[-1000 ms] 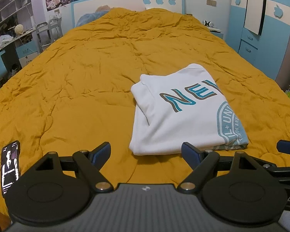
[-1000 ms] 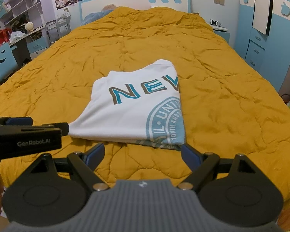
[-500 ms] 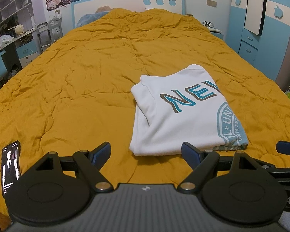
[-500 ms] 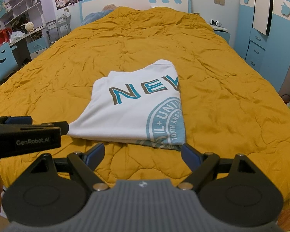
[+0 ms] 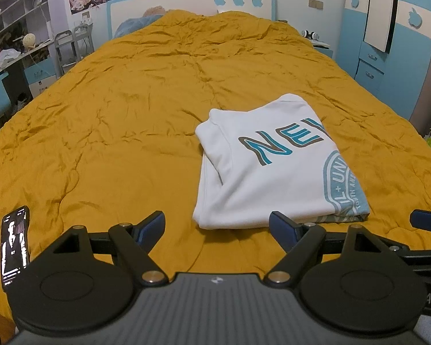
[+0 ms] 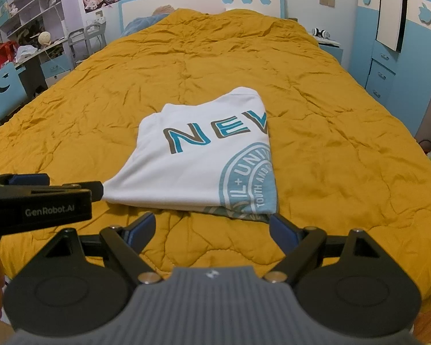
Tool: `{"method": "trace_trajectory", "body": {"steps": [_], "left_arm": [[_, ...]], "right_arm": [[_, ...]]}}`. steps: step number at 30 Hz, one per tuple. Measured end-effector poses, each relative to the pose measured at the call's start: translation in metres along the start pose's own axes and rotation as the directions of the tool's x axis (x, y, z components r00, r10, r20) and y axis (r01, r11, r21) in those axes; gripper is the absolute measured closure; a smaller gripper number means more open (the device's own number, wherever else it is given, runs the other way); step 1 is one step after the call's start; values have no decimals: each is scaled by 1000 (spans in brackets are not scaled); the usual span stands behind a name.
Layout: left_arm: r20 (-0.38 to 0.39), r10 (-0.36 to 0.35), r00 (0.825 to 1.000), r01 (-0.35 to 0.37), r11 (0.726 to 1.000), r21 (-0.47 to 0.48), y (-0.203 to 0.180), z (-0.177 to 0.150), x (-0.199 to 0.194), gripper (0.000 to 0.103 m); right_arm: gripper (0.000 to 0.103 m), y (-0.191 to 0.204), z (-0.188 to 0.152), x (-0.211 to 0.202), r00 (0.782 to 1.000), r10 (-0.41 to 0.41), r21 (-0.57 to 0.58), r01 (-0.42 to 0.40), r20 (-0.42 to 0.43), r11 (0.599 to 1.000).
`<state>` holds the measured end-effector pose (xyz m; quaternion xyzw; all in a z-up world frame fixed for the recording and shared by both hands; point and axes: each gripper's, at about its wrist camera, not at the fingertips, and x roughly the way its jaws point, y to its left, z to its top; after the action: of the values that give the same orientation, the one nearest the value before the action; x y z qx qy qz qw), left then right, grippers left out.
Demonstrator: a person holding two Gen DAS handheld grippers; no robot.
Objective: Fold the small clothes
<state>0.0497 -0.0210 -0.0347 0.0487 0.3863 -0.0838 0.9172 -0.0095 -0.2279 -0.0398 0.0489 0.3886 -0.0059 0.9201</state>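
A white T-shirt [image 5: 273,166] with blue lettering and a round blue print lies folded into a rectangle on the mustard-yellow quilt [image 5: 129,115]. It also shows in the right wrist view [image 6: 204,158]. My left gripper [image 5: 217,224] is open and empty, just short of the shirt's near edge. My right gripper [image 6: 212,225] is open and empty, also just short of the near edge. The left gripper's body [image 6: 37,201] shows at the left of the right wrist view, beside the shirt's near left corner.
A phone [image 5: 14,244] with a lit screen lies on the quilt at the near left. A desk and shelves [image 5: 14,43] stand left of the bed. Blue wardrobes [image 5: 388,43] and a nightstand [image 6: 327,43] stand on the right. The headboard [image 5: 192,0] is at the far end.
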Motion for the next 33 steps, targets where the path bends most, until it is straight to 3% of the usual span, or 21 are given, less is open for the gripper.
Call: {"method": "trace_trajectory", "body": {"steps": [33], "left_arm": [[24,8,1000,-8,1000,-16,1,-2,-2,7]], "right_arm": [[21,-1,-1,7,1000,5,-6,-5,-14,1000]]}}
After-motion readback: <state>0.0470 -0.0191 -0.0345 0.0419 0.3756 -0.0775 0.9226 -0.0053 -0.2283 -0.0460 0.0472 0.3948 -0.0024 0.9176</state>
